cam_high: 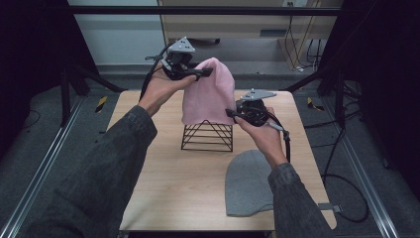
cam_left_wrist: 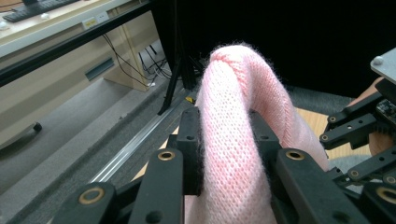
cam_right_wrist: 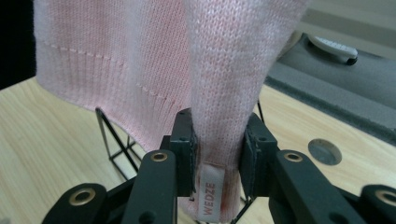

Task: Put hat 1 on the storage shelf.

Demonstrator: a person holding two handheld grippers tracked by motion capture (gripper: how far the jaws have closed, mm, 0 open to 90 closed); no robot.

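Note:
A pink knit beanie [cam_high: 210,91] hangs in the air over a black wire pyramid stand [cam_high: 208,135] on the wooden table [cam_high: 168,178]. My left gripper [cam_high: 204,72] is shut on the beanie's top [cam_left_wrist: 233,135], held high at the back. My right gripper [cam_high: 234,115] is shut on the beanie's lower hem [cam_right_wrist: 218,126], where a white "WEDZE" label [cam_right_wrist: 208,193] shows between the jaws. The hem hangs over the stand's tip. A grey beanie [cam_high: 250,182] lies flat on the table near the front right.
Black frame bars [cam_high: 198,10] and legs surround the table. Cables [cam_high: 341,183] trail on the grey floor to the right. A round grey insert [cam_right_wrist: 324,151] sits in the tabletop near the stand.

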